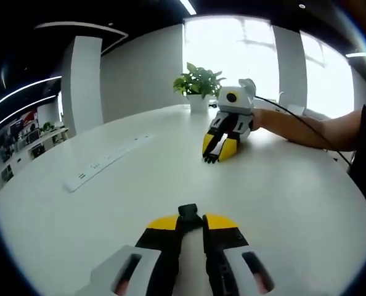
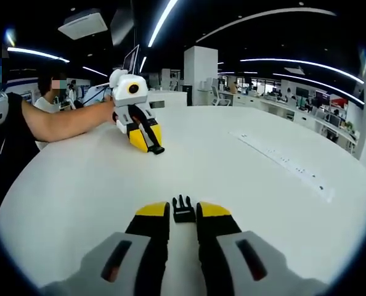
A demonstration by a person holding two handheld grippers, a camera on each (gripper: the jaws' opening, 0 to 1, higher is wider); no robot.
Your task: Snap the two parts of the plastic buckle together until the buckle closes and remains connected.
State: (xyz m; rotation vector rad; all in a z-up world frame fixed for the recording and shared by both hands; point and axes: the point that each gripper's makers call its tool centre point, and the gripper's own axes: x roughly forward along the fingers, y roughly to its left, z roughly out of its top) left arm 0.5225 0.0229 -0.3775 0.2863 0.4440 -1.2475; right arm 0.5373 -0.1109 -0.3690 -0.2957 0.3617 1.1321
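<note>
On the white table (image 1: pixel 281 203), my left gripper (image 1: pixel 190 222) is shut on a black buckle part (image 1: pixel 188 212) that sticks out past its yellow tips. My right gripper (image 2: pixel 183 214) is shut on the other black part (image 2: pixel 182 208), whose prongs point away from me. The two grippers face each other across the table, well apart. In the left gripper view the right gripper (image 1: pixel 212 155) rests tip-down on the table with a black piece at its tip. The right gripper view shows the left gripper (image 2: pixel 153 147) the same way, with a black piece at its tip.
A long white power strip (image 1: pixel 106 161) (image 2: pixel 284 163) lies flat to one side. A potted plant (image 1: pixel 198 83) stands at the far table edge by the windows. The person's forearm (image 1: pixel 300 126) (image 2: pixel 66 122) reaches over the table. Office desks lie beyond.
</note>
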